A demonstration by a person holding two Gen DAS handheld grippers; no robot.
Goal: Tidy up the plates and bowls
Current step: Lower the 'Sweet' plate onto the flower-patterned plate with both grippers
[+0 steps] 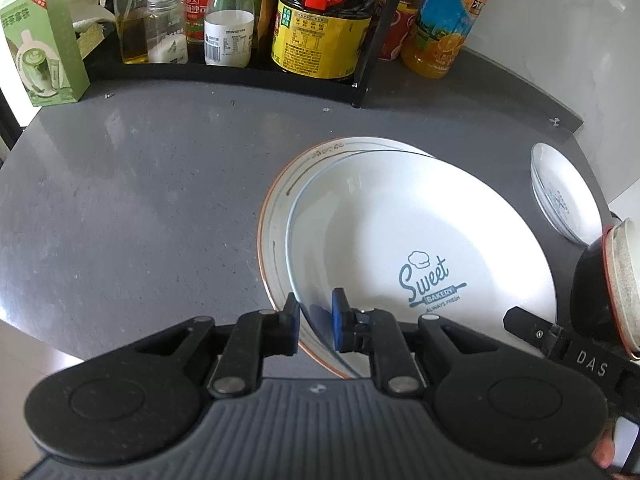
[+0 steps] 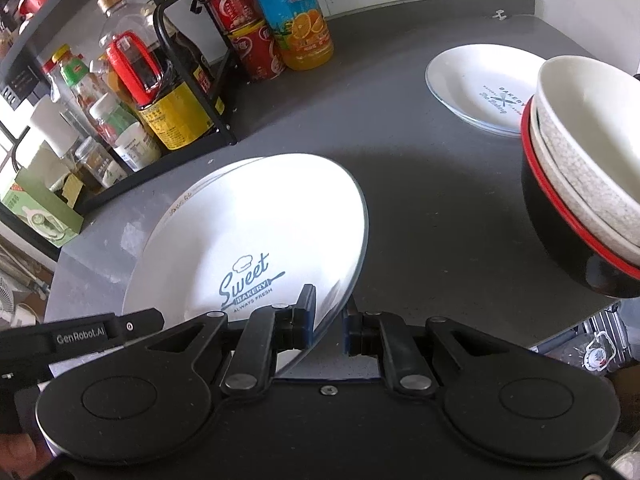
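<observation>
A white "Sweet Bakery" plate (image 1: 400, 232) (image 2: 256, 232) lies tilted on an orange-rimmed plate (image 1: 276, 208) on the grey counter, with its right edge raised. My left gripper (image 1: 316, 320) is shut on the near-left rim of the Sweet Bakery plate, one blue pad inside and one finger outside. My right gripper (image 2: 328, 320) is shut on the near-right rim of the same plate. To the right stands a black bowl with a red rim (image 2: 560, 232) (image 1: 588, 280) that holds two pale bowls. A smaller white printed plate (image 2: 476, 84) (image 1: 568, 192) lies beyond it.
A black wire rack (image 1: 240, 72) at the back holds oil, sauce and spice bottles (image 1: 320, 20). An orange juice bottle (image 2: 296, 16) and red cans (image 2: 244, 20) stand beside it. A green box (image 1: 44, 48) is at the far left. Bare grey counter (image 1: 140, 200) stretches to the left.
</observation>
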